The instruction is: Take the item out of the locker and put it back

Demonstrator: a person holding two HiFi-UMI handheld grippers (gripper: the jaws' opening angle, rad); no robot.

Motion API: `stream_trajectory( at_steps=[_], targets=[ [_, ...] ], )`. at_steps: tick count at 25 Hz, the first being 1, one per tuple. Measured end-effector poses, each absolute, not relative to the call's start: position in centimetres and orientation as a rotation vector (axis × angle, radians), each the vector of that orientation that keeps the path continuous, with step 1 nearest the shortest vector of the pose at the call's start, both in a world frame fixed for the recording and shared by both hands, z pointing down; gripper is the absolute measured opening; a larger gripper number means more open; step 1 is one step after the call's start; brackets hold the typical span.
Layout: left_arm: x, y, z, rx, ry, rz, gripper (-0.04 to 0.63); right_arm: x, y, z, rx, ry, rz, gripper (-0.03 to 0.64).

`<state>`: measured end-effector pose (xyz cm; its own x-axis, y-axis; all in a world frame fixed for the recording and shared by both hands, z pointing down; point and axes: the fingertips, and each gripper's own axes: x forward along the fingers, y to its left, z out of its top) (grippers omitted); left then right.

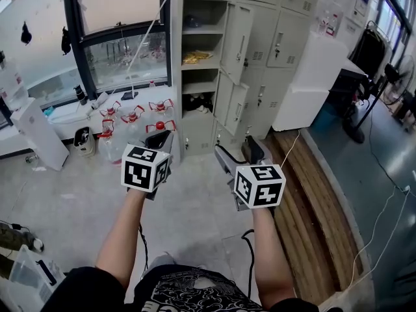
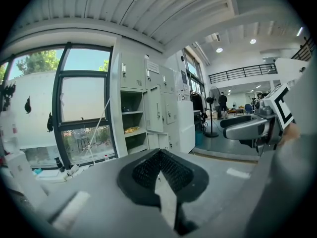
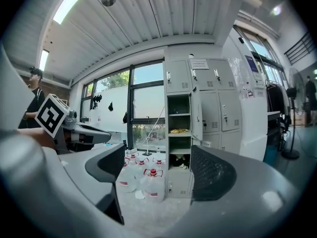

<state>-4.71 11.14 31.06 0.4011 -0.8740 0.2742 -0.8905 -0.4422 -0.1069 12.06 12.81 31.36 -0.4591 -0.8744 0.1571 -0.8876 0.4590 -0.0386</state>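
I aim both grippers at the locker [image 1: 177, 77], which stands far ahead. The left gripper [image 1: 162, 138] has its jaws closed together and empty. The right gripper [image 1: 237, 153] gapes wide, ready, I judge, for the yellow item [image 1: 197, 57] on a middle shelf. Bottles [image 1: 133, 119] crowd the floor to the left, and open doors [image 1: 237, 41] hang to the right, narrowing my approach.

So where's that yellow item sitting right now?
In the head view's upper centre, the yellow item lies in the locker, second open compartment down, just right of the window.
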Motion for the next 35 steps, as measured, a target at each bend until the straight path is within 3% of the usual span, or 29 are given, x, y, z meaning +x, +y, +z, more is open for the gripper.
stream_trajectory(
  at_steps=[19, 35],
  targets=[
    [-5.7, 5.9, 31.9, 2.504, -1.744, 0.445, 0.000, 10.4, 7.2, 31.6, 1.447, -2.630, 0.120, 0.460],
    [-9.5, -7.8, 31.6, 2.485, -1.731, 0.429, 0.000, 6.2, -6.6, 31.2, 1.400, -2.624, 0.132, 0.456]
  ],
)
